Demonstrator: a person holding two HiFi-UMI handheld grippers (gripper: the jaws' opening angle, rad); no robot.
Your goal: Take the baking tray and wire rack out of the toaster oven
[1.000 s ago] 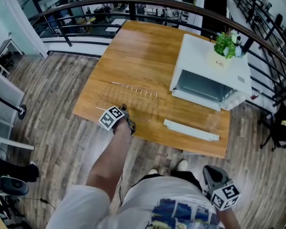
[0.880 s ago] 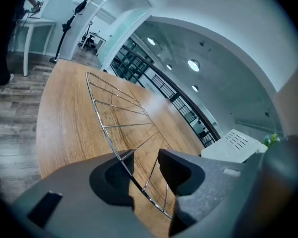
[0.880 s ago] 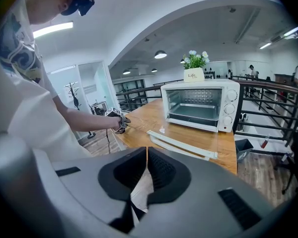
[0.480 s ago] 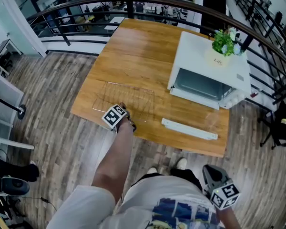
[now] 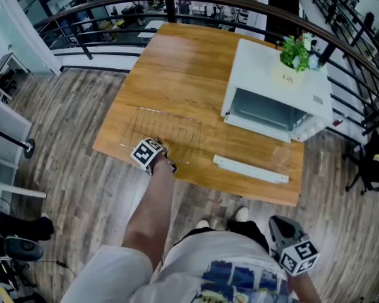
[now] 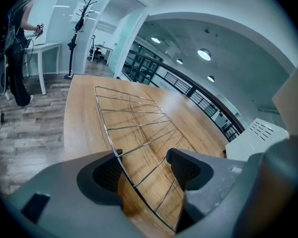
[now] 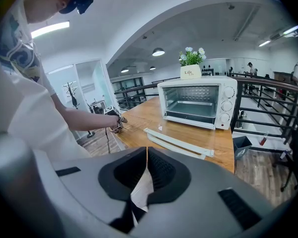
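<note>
Compared with a second earlier, the left gripper (image 6: 144, 166) has tipped slightly at the table's near edge, and its jaws have just been opening. The wire rack (image 5: 166, 131) has stayed flat in the same area of the table (image 5: 177, 62).

Left gripper view: the two dark pads stand spread. The near edge wire of the rack runs between them, close to the left-hand pad, and neither pad presses on it. The rack lies flat on the wood and fans away from the jaws toward the far side of the table.

Head view: the rack occupies the table's near left part, well apart from the white toaster oven (image 5: 271, 74) at the right. The person's forearm (image 5: 153, 201) reaches to the rack's near edge. The oven's front is open, and a grey flat surface shows inside. Whether this is the baking tray cannot be told. A potted plant (image 5: 297, 52) stands on the oven's top. A long white bar (image 5: 251, 170) lies on the table in front of the oven, near the table's front edge.

Right gripper view: the right gripper (image 7: 147, 157) has its jaws pressed together with nothing between them, pale cloth showing below the seam. In the head view this gripper hangs off the table, beside the person's torso at lower right. A dark curved railing (image 5: 114, 8) borders the wooden floor (image 5: 69, 118) beyond the table.
</note>
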